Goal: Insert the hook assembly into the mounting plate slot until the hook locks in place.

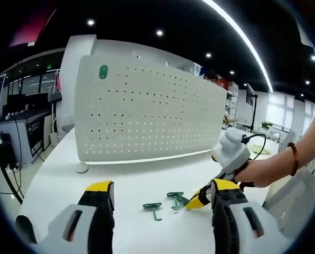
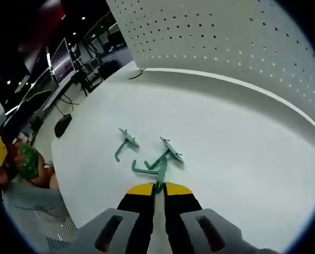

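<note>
Three green hooks lie on the white table (image 2: pixel 242 159) in front of the perforated white mounting plate (image 1: pixel 147 111). In the right gripper view, one hook (image 2: pixel 160 174) sits with its stem between the tips of the right gripper (image 2: pixel 158 189), whose yellow-tipped jaws are drawn narrow around it and appear to pinch it, though the actual contact is hard to make out. A second hook (image 2: pixel 165 153) lies against that one on the plate side, crossing it, and a third hook (image 2: pixel 124 144) rests just beside the pair, apart from both.

In the left gripper view the right gripper comes in low toward the hooks, held by a person's hand (image 1: pixel 260 172) with a beaded bracelet (image 1: pixel 294 157) on the wrist. The left gripper (image 1: pixel 163 193) hovers over the table on the near side of the hooks from the plate, jaws spread wide and holding nothing.

The mounting plate stands upright on the table, and a small green oval piece (image 1: pixel 103 72) sits near its upper corner.
</note>
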A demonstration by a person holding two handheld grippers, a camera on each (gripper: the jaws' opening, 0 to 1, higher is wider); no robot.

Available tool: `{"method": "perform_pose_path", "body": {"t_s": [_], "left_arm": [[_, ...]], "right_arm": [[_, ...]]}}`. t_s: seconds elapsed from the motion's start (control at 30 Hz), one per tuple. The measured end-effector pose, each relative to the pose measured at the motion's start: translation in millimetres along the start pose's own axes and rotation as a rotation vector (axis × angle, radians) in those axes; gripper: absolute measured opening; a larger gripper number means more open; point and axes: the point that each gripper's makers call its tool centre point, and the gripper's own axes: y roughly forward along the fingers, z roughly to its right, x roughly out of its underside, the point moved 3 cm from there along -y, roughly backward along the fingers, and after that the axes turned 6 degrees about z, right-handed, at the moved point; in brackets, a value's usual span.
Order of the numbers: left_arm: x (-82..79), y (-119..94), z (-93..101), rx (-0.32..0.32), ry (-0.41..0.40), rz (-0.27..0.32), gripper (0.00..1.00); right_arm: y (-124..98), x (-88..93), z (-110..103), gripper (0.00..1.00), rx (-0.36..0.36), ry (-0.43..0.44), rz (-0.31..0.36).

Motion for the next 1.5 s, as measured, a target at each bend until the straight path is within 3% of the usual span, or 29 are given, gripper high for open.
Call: {"method": "perform_pose_path", "body": {"t_s": [0.6, 1.03, 1.5], "left_arm": [[1.2, 0.0, 6.1, 0.013, -0.005, -0.012, 0.75], [-7.6, -5.0, 23.4, 0.027, -0.022, 0.015, 0.74], [-15.4, -5.7, 39.4, 0.044, -0.096, 0.051, 0.72]], "right_arm": [[-19.2, -11.1, -2.6, 0.02, -0.007, -0.04, 0.077], [-36.9, -22.2, -12.3, 0.02, -0.046, -0.051, 0.161], [-66.2, -43.1, -25.0, 0.02, -0.092, -0.03, 0.302]]}}
